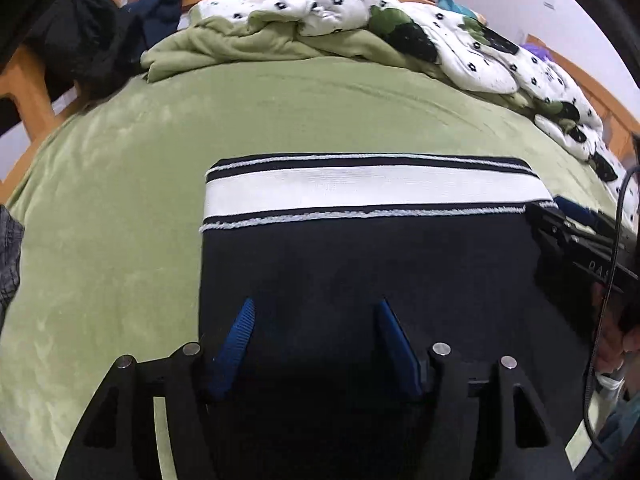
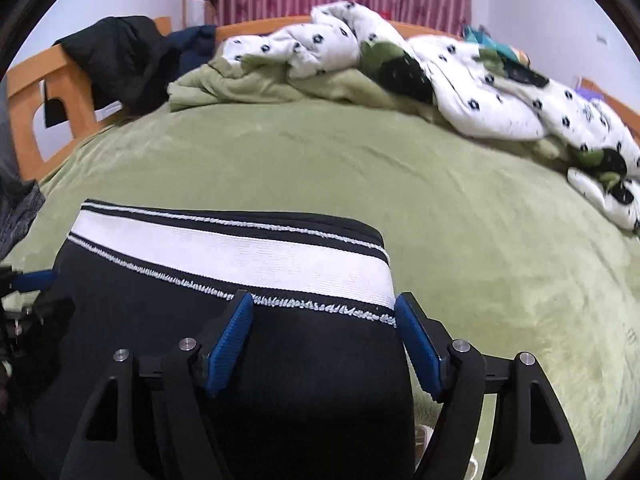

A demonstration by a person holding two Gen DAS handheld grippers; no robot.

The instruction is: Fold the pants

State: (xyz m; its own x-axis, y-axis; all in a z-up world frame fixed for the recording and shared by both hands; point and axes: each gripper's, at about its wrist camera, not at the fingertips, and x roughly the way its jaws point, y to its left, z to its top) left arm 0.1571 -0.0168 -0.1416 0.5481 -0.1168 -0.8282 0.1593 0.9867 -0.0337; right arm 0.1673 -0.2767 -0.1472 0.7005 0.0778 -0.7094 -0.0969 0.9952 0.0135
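Observation:
The black pants [image 1: 360,264] lie folded flat on the green bed sheet [image 1: 120,200], their wide white band [image 1: 360,190] with thin white stripes at the far end. My left gripper [image 1: 317,302] hovers over the black cloth near its left edge, blue pads apart, nothing pinched. My right gripper [image 2: 324,296] stands open astride the right edge of the pants [image 2: 312,360], just short of the white band [image 2: 240,248]. Its right pad is over the sheet [image 2: 500,240]. The right gripper's body [image 1: 576,240] shows at the right of the left wrist view.
A crumpled white quilt with black flowers [image 1: 400,20] and a bunched green blanket [image 1: 224,44] lie along the far side of the bed. A dark jacket [image 1: 80,40] hangs on the wooden bed frame [image 2: 24,80]. Grey cloth [image 1: 8,260] lies at the left edge.

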